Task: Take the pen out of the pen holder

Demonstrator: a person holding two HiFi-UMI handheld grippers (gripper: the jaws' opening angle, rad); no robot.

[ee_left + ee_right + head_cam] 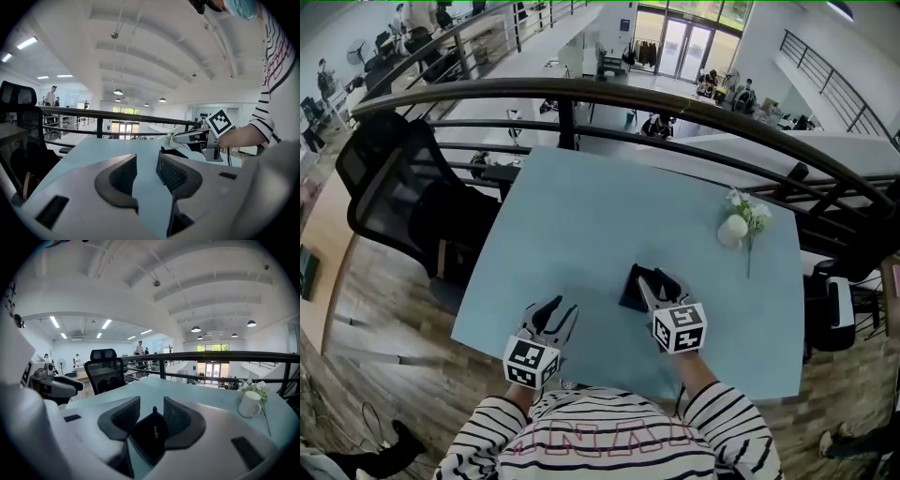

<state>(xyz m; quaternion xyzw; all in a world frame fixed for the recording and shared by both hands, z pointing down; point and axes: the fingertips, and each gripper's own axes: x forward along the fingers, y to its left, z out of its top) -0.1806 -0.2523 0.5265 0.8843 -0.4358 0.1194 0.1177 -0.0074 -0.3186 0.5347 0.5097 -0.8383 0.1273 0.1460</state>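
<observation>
Two hand-held grippers are over one pale blue bench (581, 225), both with their jaws apart. The left hand-held gripper (555, 314) is by the bench's near edge; its own view shows only bare bench surface between its two jaws, nothing held. The right hand-held gripper (656, 284) is at about 3 o'clock from it and reaches over the one black pen holder (633, 289).

In the right gripper view the two jaws of that hand-held gripper (151, 404) stand on either side of the holder (147, 441). A single dark pen (154, 420) stands upright in it, its tip rising into the gap between the jaws — neither jaw is closed on it. Whether a jaw touches the holder's wall cannot be told.

From the pen holder, at about 2 o'clock and well apart, stands one white cup (732, 231) with a small spray of white flowers (754, 216) beside it. One black office chair (398, 192) sits off the bench's left side at about 10 o'clock, and a dark railing (609, 92) curves past the bench's far edge at 12 o'clock.
</observation>
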